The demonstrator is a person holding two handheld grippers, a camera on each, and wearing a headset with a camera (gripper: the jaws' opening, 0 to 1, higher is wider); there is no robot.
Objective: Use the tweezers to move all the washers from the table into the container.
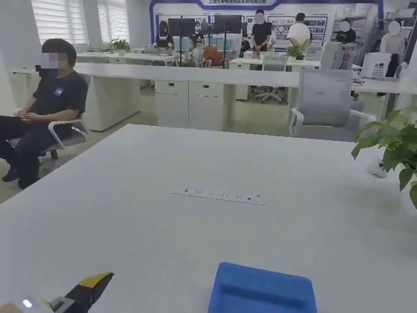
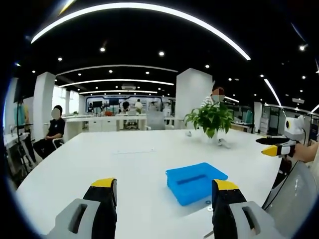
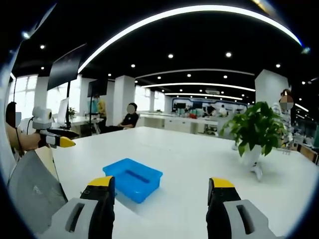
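Observation:
A blue rectangular container lies on the white table at the near edge of the head view. My left gripper pokes in at the bottom left, black with a yellow tip. In the left gripper view its jaws stand wide apart with nothing between them, and the container is ahead and slightly right. A small pale speck, perhaps a washer, rests by the container's near corner. My right gripper is open and holds nothing, with the container ahead to its left.
A potted plant stands at the table's right edge. A recessed socket strip runs across the table's middle. A person sits on a chair beyond the left edge. Each gripper shows in the other's view.

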